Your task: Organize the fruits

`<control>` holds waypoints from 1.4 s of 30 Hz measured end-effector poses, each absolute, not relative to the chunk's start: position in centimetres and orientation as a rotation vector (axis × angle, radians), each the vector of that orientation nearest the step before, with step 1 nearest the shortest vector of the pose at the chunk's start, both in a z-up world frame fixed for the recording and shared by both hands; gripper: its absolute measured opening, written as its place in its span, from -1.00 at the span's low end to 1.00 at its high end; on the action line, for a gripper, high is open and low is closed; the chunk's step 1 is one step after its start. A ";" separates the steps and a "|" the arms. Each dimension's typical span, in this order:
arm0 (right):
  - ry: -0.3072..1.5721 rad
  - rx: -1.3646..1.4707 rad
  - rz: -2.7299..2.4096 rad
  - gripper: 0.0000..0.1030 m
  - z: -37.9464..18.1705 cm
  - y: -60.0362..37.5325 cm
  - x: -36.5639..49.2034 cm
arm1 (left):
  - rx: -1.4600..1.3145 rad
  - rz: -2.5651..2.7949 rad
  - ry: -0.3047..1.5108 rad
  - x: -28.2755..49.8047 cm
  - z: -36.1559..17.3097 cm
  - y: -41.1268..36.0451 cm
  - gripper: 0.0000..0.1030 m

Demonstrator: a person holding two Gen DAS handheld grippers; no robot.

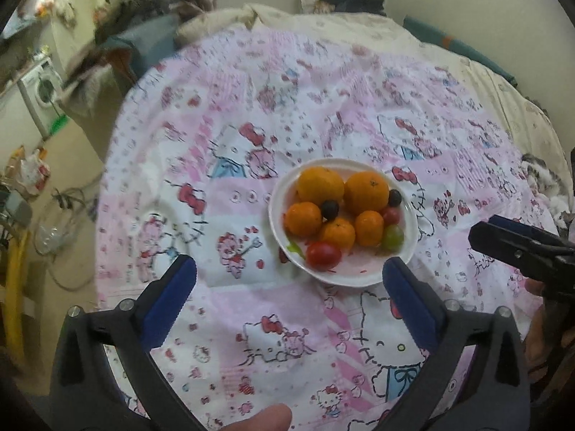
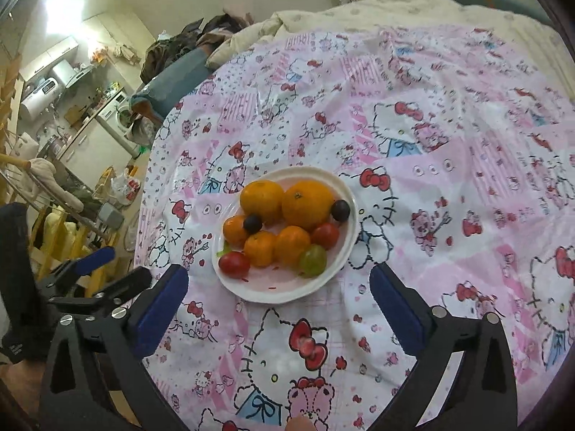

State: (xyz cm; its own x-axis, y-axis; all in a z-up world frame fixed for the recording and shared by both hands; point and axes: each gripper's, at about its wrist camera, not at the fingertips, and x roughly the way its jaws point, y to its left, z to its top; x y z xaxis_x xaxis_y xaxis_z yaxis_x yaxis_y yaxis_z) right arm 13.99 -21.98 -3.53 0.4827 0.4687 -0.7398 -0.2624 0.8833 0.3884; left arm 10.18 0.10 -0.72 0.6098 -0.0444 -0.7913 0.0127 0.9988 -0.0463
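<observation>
A white plate (image 1: 359, 274) sits on a pink cartoon-print cloth and also shows in the right wrist view (image 2: 280, 292). It holds two large oranges (image 1: 366, 192), three small mandarins (image 1: 337, 235), two red tomatoes (image 1: 323, 255), a green grape (image 1: 392, 237) and two dark grapes (image 1: 329, 209). My left gripper (image 1: 289, 273) is open and empty, just short of the plate's near rim. My right gripper (image 2: 278, 283) is open and empty, its jaws either side of the plate's near rim. The right gripper shows at the right in the left view (image 1: 517, 248).
The cloth (image 2: 449, 165) covers a bed with a cream duvet (image 2: 377, 7) behind. Clothes are piled at the bed's far left (image 2: 187, 54). A washing machine (image 1: 39, 89), bags and cables lie on the floor at the left. The left gripper shows at the left in the right view (image 2: 93, 273).
</observation>
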 end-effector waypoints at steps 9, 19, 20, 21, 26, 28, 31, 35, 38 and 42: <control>0.840 0.196 0.403 1.00 -1.8 -22.4 10.0 | -0.068 0.010 0.831 7.2 1.0 1.2 0.99; 0.791 0.202 0.350 1.00 -2.2 -22.6 9.7 | -0.103 0.009 0.770 6.2 1.2 1.9 0.99; 0.795 0.204 0.352 1.00 -2.3 -22.5 9.9 | -0.111 0.006 0.768 6.2 1.1 1.9 0.99; 0.797 0.200 0.350 1.00 -2.4 -22.3 10.0 | -0.112 0.005 0.768 6.2 1.1 1.9 0.99; 0.790 0.176 0.357 1.00 -2.5 -21.7 9.9 | -0.102 0.003 0.776 6.3 0.7 1.8 0.99; 0.788 0.170 0.357 1.00 -2.4 -21.6 9.8 | -0.109 0.005 0.781 6.3 0.6 1.8 0.99; 0.788 0.168 0.356 1.00 -2.5 -21.5 9.8 | -0.109 0.007 0.781 6.4 0.6 1.8 0.99; 0.791 0.158 0.359 1.00 -2.5 -21.4 9.7 | -0.106 0.009 0.775 6.4 0.7 1.9 0.99; 0.788 0.152 0.364 1.00 -2.5 -21.3 9.7 | -0.105 0.002 0.776 6.3 0.7 1.8 0.99; 0.790 0.151 0.365 1.00 -2.6 -21.1 9.8 | -0.098 0.001 0.781 6.4 0.6 1.7 0.99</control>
